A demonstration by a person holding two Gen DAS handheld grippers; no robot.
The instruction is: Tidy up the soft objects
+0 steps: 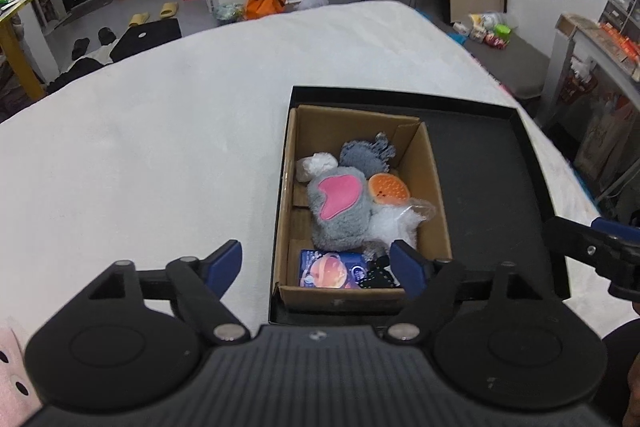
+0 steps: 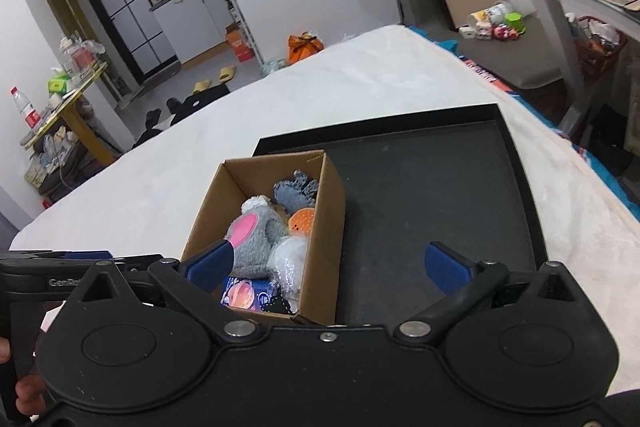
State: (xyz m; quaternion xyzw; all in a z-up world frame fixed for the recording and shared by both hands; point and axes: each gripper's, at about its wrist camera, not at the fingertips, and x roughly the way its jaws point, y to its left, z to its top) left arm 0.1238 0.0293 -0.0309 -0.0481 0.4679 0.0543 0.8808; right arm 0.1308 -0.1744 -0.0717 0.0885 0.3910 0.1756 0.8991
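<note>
Two grippers, left gripper point(image 1: 318, 269) and right gripper point(image 2: 338, 267), both spread wide with nothing between the fingers. Soft toys, including a grey plush point(image 1: 338, 207), lie packed in the cardboard box point(image 1: 286, 187) just ahead of the left fingers, inside a black tray point(image 1: 488, 187) on the bed point(image 1: 160, 127). Risk: crowded contents may snag, so a pinch could lift a neighbouring item or tip the light box.

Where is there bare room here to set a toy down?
The black tray is bare right of the brown cardboard box. The white bed cover is bare left of the tray. The box is crowded: a grey-and-pink plush and other toys fill it.
</note>
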